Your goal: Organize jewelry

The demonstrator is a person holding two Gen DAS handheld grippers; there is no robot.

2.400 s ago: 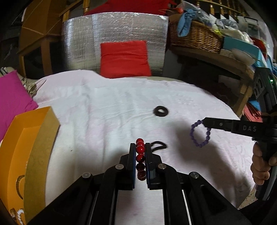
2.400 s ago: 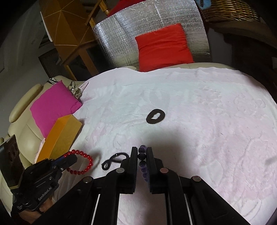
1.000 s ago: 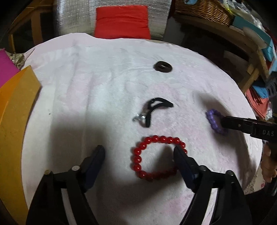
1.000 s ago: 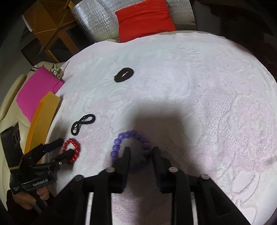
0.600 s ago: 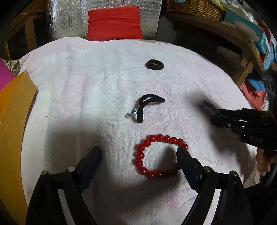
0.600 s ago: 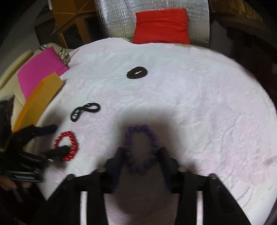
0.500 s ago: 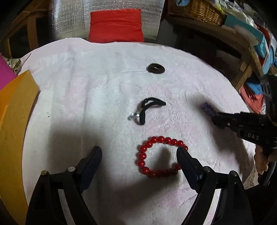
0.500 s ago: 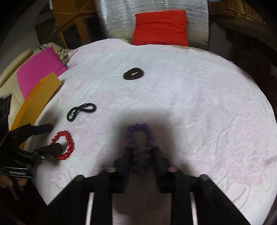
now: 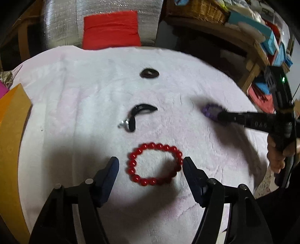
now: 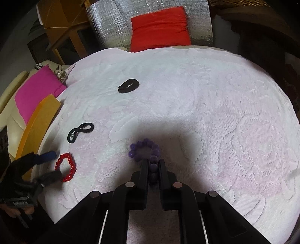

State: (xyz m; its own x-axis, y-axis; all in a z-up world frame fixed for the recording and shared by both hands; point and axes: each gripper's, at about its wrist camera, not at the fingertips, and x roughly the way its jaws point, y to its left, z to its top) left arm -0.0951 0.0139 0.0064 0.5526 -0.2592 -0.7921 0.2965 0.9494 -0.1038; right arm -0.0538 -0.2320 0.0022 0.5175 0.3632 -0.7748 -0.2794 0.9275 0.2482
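A red bead bracelet (image 9: 154,164) lies flat on the white cloth (image 9: 93,97), between the spread fingers of my left gripper (image 9: 151,165), which is open around it. It also shows in the right wrist view (image 10: 66,167). My right gripper (image 10: 153,166) is shut on a purple bead bracelet (image 10: 144,152), whose loop rests on the cloth ahead of the fingers; it also shows in the left wrist view (image 9: 211,110). A black hair tie with a metal ring (image 9: 136,117) and a dark ring-shaped scrunchie (image 9: 149,73) lie farther back.
An orange box (image 9: 11,131) stands at the left edge of the cloth. A pink cushion (image 10: 35,90) lies beyond it. A red cushion (image 9: 111,30) leans on silver foil at the back. A shelf with a wicker basket (image 9: 198,9) is at the right.
Both bracelets were lowered from mid-air to the cloth. My left gripper opened and let go of the red one. My right gripper opened briefly, then shut again on the purple one.
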